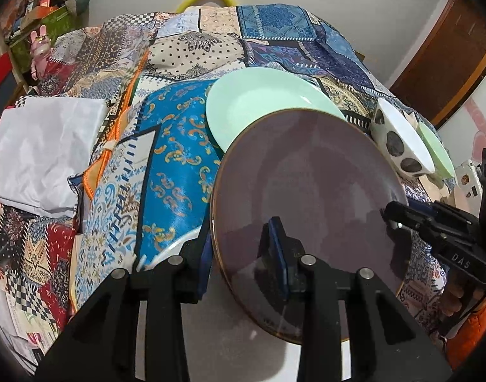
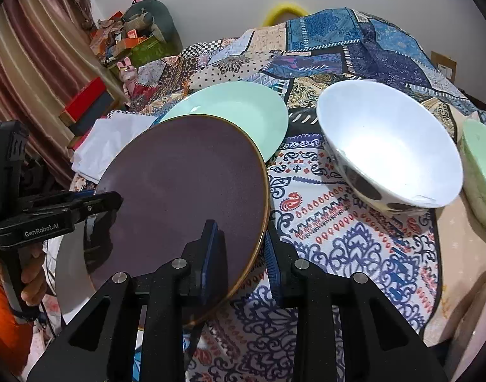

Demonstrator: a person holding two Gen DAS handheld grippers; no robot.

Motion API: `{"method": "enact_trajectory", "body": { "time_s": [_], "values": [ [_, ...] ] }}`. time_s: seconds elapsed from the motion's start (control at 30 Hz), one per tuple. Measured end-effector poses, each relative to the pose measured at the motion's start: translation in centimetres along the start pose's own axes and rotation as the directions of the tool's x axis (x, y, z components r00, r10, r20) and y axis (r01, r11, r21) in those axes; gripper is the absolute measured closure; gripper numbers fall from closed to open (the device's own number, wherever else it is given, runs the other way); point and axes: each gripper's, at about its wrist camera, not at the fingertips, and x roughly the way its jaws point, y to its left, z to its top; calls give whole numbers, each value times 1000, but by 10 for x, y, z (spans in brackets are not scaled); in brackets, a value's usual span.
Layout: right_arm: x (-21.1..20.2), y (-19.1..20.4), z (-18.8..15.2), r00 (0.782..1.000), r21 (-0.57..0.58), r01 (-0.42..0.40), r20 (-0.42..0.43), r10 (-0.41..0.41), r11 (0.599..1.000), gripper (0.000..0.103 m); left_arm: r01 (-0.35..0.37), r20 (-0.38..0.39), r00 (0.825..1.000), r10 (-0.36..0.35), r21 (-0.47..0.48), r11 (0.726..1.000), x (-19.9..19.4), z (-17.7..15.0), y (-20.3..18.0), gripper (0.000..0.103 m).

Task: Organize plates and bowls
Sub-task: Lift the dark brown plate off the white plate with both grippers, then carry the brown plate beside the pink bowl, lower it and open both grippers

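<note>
A dark purple plate (image 1: 306,184) with a gold rim is held tilted above the table by both grippers, one at each edge. My left gripper (image 1: 243,251) is shut on its left rim; it also shows in the right wrist view (image 2: 106,202). My right gripper (image 2: 239,251) is shut on the plate's (image 2: 185,197) right rim; it also shows in the left wrist view (image 1: 392,216). A mint green plate (image 1: 258,102) (image 2: 239,111) lies behind it. A white bowl (image 2: 389,140) (image 1: 398,137) with dark spots sits to the right. A white plate (image 2: 67,270) lies under the purple one.
A pale green bowl (image 2: 481,172) stands right of the white bowl. Crumpled white cloth (image 1: 42,146) lies at the left on the patchwork tablecloth (image 1: 179,146). Boxes and a pink rabbit toy (image 2: 126,70) stand at the far left. A wooden door (image 1: 446,54) is at the right.
</note>
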Motion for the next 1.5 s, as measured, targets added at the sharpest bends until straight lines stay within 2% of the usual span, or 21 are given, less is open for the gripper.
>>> {"method": "enact_trajectory", "body": {
  "time_s": [0.9, 1.33, 1.5],
  "values": [
    [-62, -24, -33, 998, 47, 5, 55, -7, 999, 77, 13, 17, 1000, -14, 49, 999, -41, -27, -64, 70],
    [-87, -41, -58, 997, 88, 10, 70, -16, 996, 77, 14, 0, 1000, -14, 97, 995, -53, -45, -100, 70],
    [-91, -50, -69, 998, 111, 15, 63, -22, 994, 77, 27, -29, 999, -24, 106, 994, -48, -51, -112, 70]
  ]
}}
